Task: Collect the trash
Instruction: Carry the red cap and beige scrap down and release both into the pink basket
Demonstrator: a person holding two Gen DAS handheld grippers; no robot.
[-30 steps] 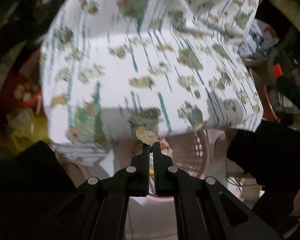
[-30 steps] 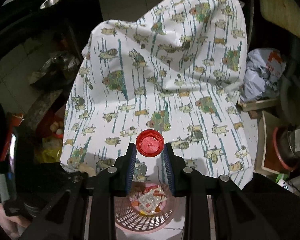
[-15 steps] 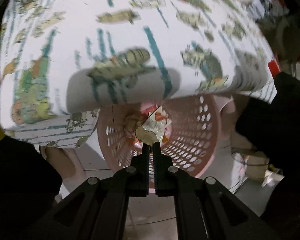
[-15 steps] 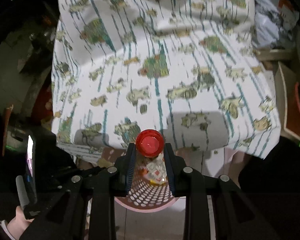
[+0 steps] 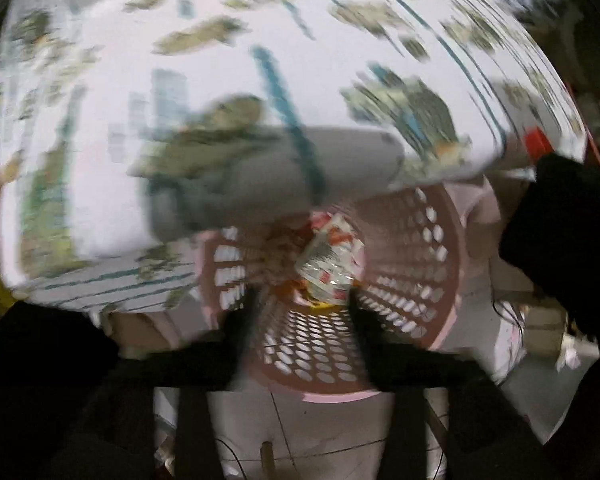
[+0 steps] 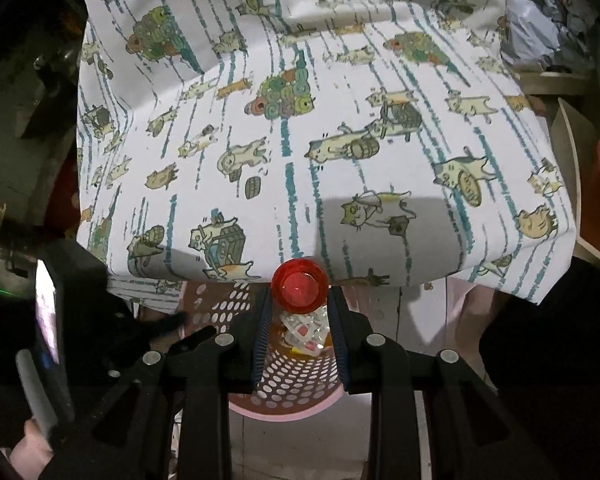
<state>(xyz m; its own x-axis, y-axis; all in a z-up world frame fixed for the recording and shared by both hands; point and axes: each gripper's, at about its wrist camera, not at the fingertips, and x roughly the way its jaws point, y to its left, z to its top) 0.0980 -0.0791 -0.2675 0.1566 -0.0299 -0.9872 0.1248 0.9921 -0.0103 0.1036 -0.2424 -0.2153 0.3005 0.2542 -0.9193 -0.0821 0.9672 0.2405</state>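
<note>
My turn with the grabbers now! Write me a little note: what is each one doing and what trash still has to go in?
Left gripper: open and empty, above the pink basket. The picture is blurred.
Right gripper: shut on a clear bottle with a red cap, held over the same pink basket.
Basket: sits on the floor, partly under the edge of the cat-print cloth, with wrappers already inside.
Done: some trash is in the basket.
Left: open the right gripper to drop the bottle in. No other loose trash shows on the cloth in these views.
</note>
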